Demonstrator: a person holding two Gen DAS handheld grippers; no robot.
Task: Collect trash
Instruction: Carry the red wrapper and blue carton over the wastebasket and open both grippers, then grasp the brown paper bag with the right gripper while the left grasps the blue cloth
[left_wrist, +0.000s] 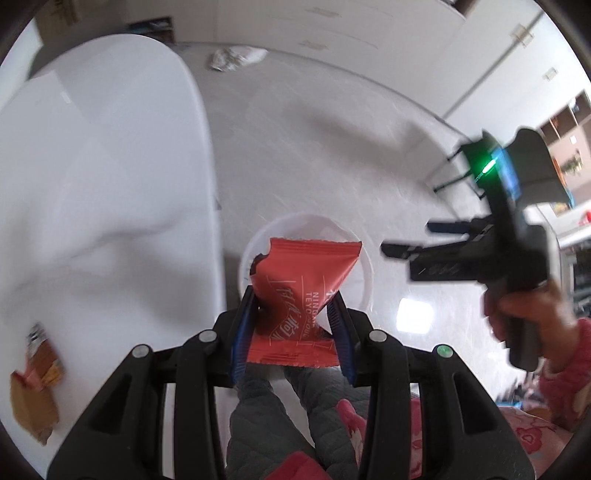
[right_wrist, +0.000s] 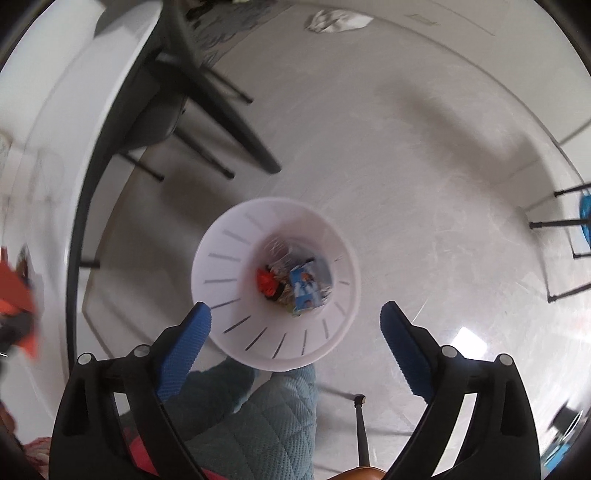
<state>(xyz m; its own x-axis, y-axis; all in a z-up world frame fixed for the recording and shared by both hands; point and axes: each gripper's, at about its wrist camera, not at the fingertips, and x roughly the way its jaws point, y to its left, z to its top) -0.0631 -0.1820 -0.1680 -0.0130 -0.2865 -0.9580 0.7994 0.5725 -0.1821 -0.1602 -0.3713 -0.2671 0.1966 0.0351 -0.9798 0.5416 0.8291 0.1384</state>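
A wrapper (left_wrist: 303, 291) sits clamped between the left gripper (left_wrist: 293, 317) fingers, directly above a bin (right_wrist: 275, 282) standing on the floor (right_wrist: 424, 166). Wrappers (right_wrist: 295, 284) lie inside the bin. A table (left_wrist: 92, 203) stands left of the bin, with packets (left_wrist: 35, 380) on it. The right gripper (right_wrist: 295, 321) hangs spread over the bin.

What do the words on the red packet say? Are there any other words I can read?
"NING..." and "TEYO...": white print on the red snack wrapper, partly hidden by the left hand-held gripper.
White brush-style characters on it: unreadable.
Wrappers on the table: blurred.
Trash in the white bin: too small.
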